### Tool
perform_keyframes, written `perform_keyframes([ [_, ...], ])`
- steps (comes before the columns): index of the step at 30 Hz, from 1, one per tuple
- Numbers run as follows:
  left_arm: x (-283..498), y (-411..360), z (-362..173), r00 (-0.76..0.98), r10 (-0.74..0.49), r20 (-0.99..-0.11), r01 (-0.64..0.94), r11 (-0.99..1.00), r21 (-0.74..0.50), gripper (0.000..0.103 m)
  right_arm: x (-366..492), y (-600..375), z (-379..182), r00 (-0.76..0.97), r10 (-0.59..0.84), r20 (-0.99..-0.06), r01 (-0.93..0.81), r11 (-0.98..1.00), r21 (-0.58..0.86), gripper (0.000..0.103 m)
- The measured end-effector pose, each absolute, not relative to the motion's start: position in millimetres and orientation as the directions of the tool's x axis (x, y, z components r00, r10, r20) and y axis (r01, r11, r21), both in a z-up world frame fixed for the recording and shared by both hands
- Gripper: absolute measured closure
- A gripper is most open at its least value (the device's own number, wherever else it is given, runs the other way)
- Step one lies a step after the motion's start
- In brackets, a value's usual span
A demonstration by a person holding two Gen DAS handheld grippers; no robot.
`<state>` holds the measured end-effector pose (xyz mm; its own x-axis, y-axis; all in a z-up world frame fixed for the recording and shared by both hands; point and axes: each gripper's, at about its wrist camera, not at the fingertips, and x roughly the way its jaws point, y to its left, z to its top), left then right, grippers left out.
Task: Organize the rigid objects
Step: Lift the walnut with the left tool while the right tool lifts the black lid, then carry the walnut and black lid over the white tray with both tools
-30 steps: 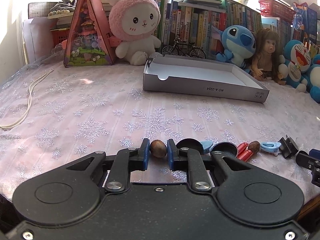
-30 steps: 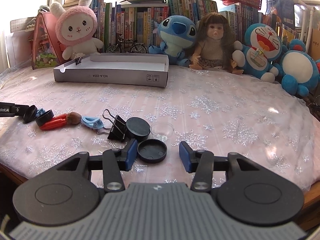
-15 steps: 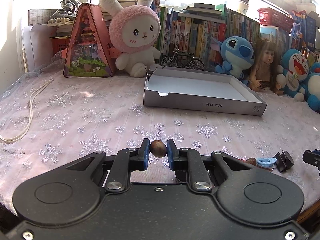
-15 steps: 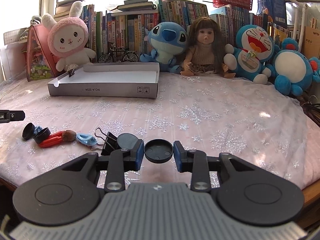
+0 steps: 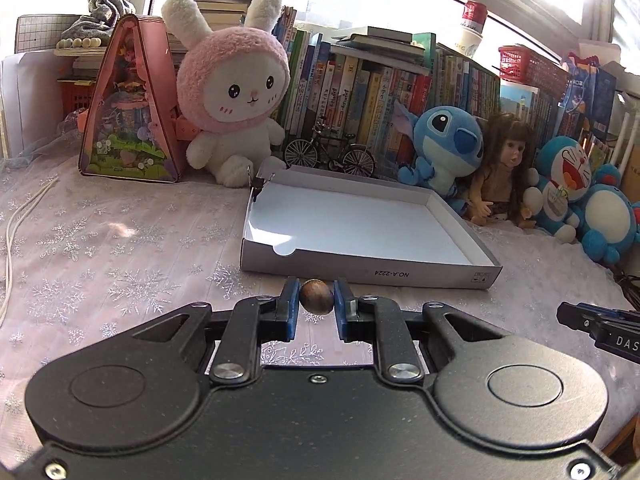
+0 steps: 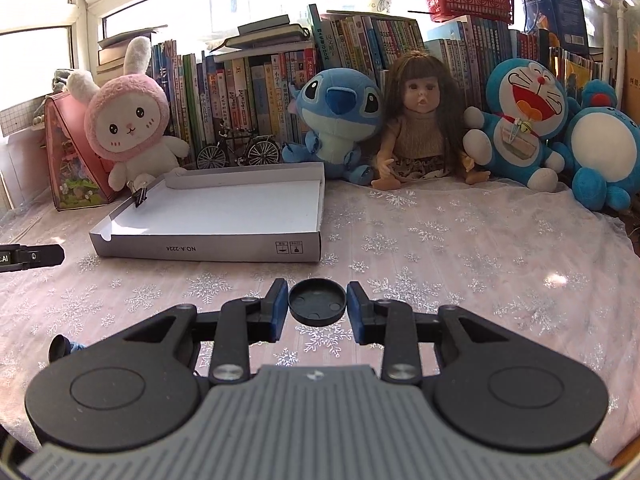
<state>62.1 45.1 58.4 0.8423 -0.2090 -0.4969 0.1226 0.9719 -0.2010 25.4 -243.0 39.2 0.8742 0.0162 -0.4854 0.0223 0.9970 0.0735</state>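
My left gripper (image 5: 316, 306) is shut on a small brown nut (image 5: 316, 301), held above the tablecloth just short of the front wall of the shallow grey cardboard box (image 5: 368, 274). My right gripper (image 6: 317, 310) is shut on a round black cap (image 6: 317, 306), its hollow side facing me, lifted off the cloth in front of the same box (image 6: 208, 246). A black binder clip (image 6: 140, 200) grips the box's far left wall. The box's white floor is bare. The tip of the right gripper shows at the right edge of the left wrist view.
Plush toys, a doll (image 6: 420, 124), a model bicycle (image 5: 332, 154) and rows of books line the back. A pink triangular case (image 5: 128, 108) stands at the back left. A white cord (image 5: 16, 232) lies at the left. A small dark object (image 6: 60, 348) lies at the front left.
Both grippers rose off the cloth and moved toward the box, carrying the nut and the black cap. The right jaws closed on the cap. The loose items have dropped out of view.
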Motion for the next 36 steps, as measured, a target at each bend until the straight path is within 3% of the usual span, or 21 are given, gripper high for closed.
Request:
perform_keyframes([
  [5,92.6,36.0,66.4,0.819,-0.306,-0.486,0.221,0.949,-0.225,0.085,61.7,-239.8,47.7,0.854,0.073,-0.515,-0.031,0.995,0.09,0.066],
  [18,218.4,20.1,71.6,0.664,-0.405,-0.629,0.197,0.906,-0.376,0.085,190.5,-234.1,66.3,0.712,0.169,-0.682,-0.075,0.983,0.165,0.066],
  [26,264.6,-11.0,46.5,0.606,-0.345,-0.717,0.169,0.936,-0.309,0.085,239.1,-216.4,49.3,0.654,0.197,-0.731,-0.073,0.977,0.199,0.066],
  [36,277.8,-28.5,27.4,0.608,-0.301,-0.735,0.15,0.952,-0.266,0.085,258.9,-204.3,27.9,0.637,0.171,-0.752,-0.059,0.983,0.174,0.066],
])
